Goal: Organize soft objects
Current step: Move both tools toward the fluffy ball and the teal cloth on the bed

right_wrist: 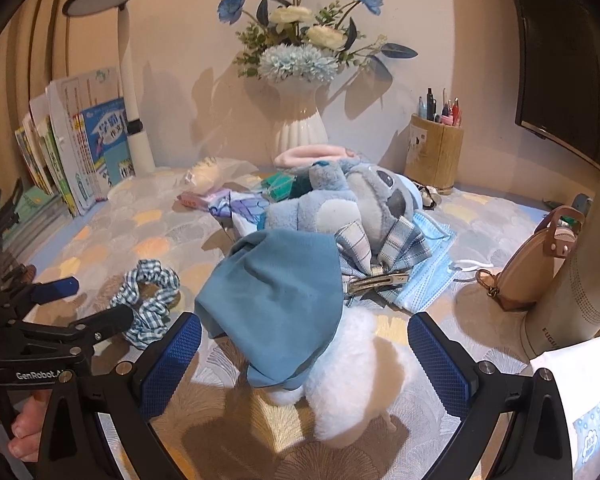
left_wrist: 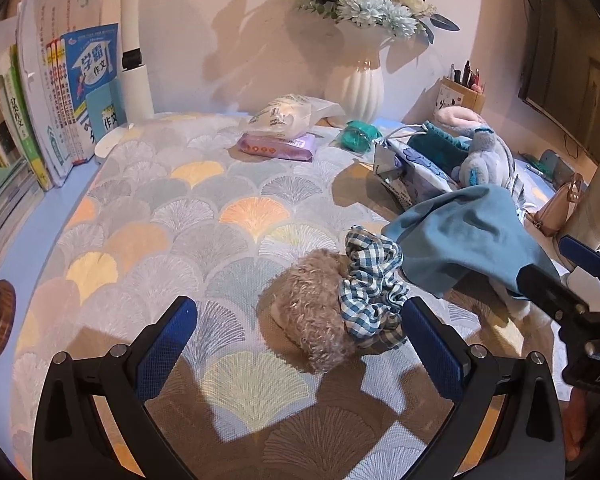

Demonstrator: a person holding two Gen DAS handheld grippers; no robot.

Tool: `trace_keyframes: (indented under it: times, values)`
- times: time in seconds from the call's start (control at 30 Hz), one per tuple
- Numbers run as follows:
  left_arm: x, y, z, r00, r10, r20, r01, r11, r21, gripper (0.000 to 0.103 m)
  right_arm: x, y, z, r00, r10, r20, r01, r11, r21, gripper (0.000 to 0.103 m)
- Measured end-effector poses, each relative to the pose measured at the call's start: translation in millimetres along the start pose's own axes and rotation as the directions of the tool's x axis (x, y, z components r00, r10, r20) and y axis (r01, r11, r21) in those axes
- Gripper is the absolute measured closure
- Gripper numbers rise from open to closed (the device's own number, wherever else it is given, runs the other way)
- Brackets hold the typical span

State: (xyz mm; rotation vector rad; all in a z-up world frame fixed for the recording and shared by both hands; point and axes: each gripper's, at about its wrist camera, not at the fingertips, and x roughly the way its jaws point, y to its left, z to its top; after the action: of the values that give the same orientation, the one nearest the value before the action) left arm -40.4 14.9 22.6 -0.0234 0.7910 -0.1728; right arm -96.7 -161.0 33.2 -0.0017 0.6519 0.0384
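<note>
Both my grippers spread, nothing held, soft things waiting to be gathered.

In my left view, my left gripper (left_wrist: 300,344) gapes at lower centre around a tan fuzzy puff (left_wrist: 312,312) with a checked scrunchie (left_wrist: 372,284) draped on its right; I judge this the reach step, and next I must push in and close on the fuzzy puff. In my right view, my right gripper (right_wrist: 305,364) stands wide at lower centre, a limp blue cloth (right_wrist: 276,304) slumped over a white fluffy toy (right_wrist: 356,376) between its fingers; the plush (right_wrist: 340,204) lies beyond, mid-frame.
</note>
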Motion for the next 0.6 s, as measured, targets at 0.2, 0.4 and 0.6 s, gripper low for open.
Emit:
trace_keyframes:
  times: [0.2, 0.4, 0.6]
  values:
    - [0, 3, 0, 1.0, 0.011, 0.003, -0.011, 1.0, -0.026, 0.001, 1, 5, -1, 1.0, -0.007, -0.004, 0.007, 1.0, -0.028, 0.0]
    - [2, -8, -1, 0.999, 0.045, 0.0, -0.045, 0.999, 0.029, 0.001, 3, 3, -1, 1.0, 0.027, -0.016, -0.027, 0.999, -0.02, 0.0]
    - [3, -11, -1, 0.998, 0.06, -0.008, -0.06, 0.997, 0.044, 0.001, 2, 6, -2, 1.0, 0.026, -0.012, -0.026, 0.999, -0.037, 0.0]
